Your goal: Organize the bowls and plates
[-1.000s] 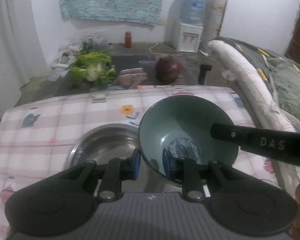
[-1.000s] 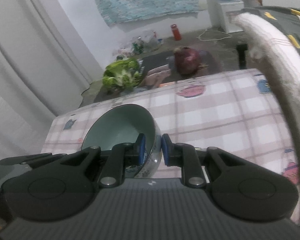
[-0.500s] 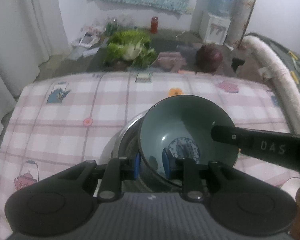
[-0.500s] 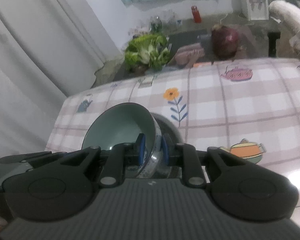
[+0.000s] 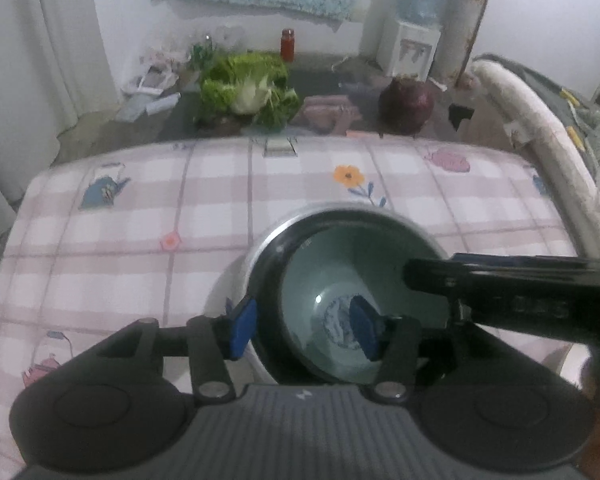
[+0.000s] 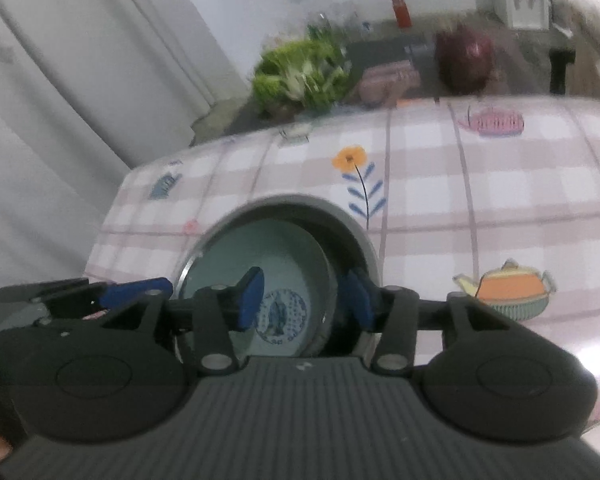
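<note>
A teal bowl with a blue emblem at its bottom sits inside a steel bowl on the checked tablecloth. My left gripper is open, its jaws astride the near walls of both bowls, one pad outside and one inside. My right gripper is open too, its jaws astride the teal bowl's right wall inside the steel bowl. The right gripper's finger shows as a black bar in the left wrist view.
The table ends at the far side, with greens, a dark red round object and a water dispenser beyond on the floor. A rolled bedding edge runs along the right. A curtain hangs at left.
Both grippers held the teal bowl and carried it over the steel bowl. Now it rests inside the steel bowl and both grippers have opened.
</note>
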Motion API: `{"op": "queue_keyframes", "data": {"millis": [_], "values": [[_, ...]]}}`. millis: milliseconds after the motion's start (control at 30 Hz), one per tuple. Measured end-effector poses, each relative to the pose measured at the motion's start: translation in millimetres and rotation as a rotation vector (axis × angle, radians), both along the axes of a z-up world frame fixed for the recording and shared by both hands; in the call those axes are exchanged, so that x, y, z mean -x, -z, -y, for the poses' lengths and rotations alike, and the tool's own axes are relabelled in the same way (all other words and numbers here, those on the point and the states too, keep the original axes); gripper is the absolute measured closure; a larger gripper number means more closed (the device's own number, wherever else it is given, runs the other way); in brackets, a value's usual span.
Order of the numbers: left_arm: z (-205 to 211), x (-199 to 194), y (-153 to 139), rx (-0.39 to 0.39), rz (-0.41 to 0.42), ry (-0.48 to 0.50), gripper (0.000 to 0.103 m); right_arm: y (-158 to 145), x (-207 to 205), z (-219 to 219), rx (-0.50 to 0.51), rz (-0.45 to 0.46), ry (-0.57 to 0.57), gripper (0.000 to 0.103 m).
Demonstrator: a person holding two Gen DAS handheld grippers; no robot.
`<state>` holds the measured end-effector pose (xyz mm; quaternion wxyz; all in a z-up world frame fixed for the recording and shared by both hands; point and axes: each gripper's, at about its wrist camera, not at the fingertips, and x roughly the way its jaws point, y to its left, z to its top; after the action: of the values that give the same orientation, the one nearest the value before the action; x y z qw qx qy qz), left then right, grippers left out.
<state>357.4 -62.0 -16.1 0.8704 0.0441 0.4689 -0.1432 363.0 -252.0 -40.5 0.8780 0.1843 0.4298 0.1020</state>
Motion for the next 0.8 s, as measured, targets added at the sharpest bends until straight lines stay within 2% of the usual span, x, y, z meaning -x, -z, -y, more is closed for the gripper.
{"op": "queue_keyframes", "data": {"millis": [133,233,300,500,567,633,800], "values": [[-14.9,-5.8,-3.9,0.014,0.029,-0.085,0.049,-14.4,10.4,15.7,0.004,0.071,0.051,0.057],[-31.9,-17.9,6.0,0.083,-0.043,-0.186,0.049,-9.0,12.3,31.0,0.016,0.059,0.118,0.057],[-39.2,-25.8,15.3,0.124,-0.104,-0.212,0.050,3.0,10.7,38.5,-0.024,0.014,0.131,0.060],[-32.7,-35.0,34.5,0.184,-0.223,-0.188,0.052,27.9,9.3,42.5,-0.126,-0.049,0.113,0.069],[-26.1,-34.1,33.7,0.169,-0.219,-0.184,0.049,30.3,8.2,43.5,-0.160,-0.059,0.109,0.073],[-21.8,-31.9,32.4,0.147,-0.211,-0.177,0.049,30.5,6.9,41.6,-0.160,-0.063,0.107,0.074],[-13.8,-28.7,30.6,0.152,-0.222,-0.150,0.049,30.3,9.5,48.9,-0.162,-0.061,0.114,0.073]]}}
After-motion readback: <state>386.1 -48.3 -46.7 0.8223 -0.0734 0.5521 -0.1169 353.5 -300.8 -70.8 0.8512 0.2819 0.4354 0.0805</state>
